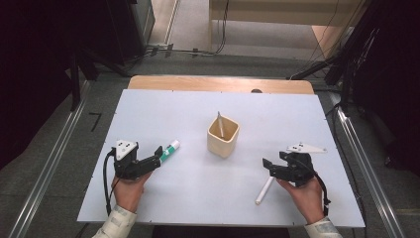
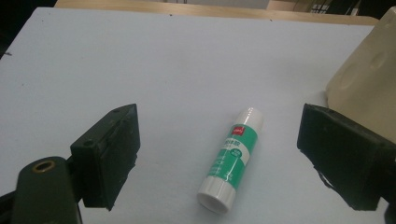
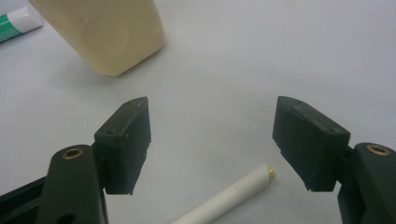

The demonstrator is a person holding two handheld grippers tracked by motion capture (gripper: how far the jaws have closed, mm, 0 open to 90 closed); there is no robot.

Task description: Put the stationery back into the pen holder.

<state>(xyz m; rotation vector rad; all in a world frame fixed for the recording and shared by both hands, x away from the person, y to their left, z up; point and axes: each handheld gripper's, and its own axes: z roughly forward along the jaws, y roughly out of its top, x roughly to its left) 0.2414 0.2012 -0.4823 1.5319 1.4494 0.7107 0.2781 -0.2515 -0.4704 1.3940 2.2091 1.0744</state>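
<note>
Over on the left, the left gripper (image 1: 159,151) sits low on the table (image 1: 163,106), jaws spread wide, pinching nothing. In the left gripper view the glue stick (image 2: 232,157) lies flat between the two jaws, touching neither, its length pointing to about one o'clock. From the high view the glue stick (image 1: 169,150) juts out of the jaws toward two o'clock, white end farthest out.

Centre table: the cup (image 1: 223,136) stands upright, a thin stick (image 1: 220,124) leaning inside it, tip at twelve.

On to the right: the right gripper (image 1: 267,164) is also spread open, holding nothing. The right gripper view has the white pen (image 3: 224,198) lying flat between the jaws, brass tip toward two o'clock, clear of both. From above, the pen (image 1: 264,191) lies at seven o'clock from that gripper, partly under it.
</note>
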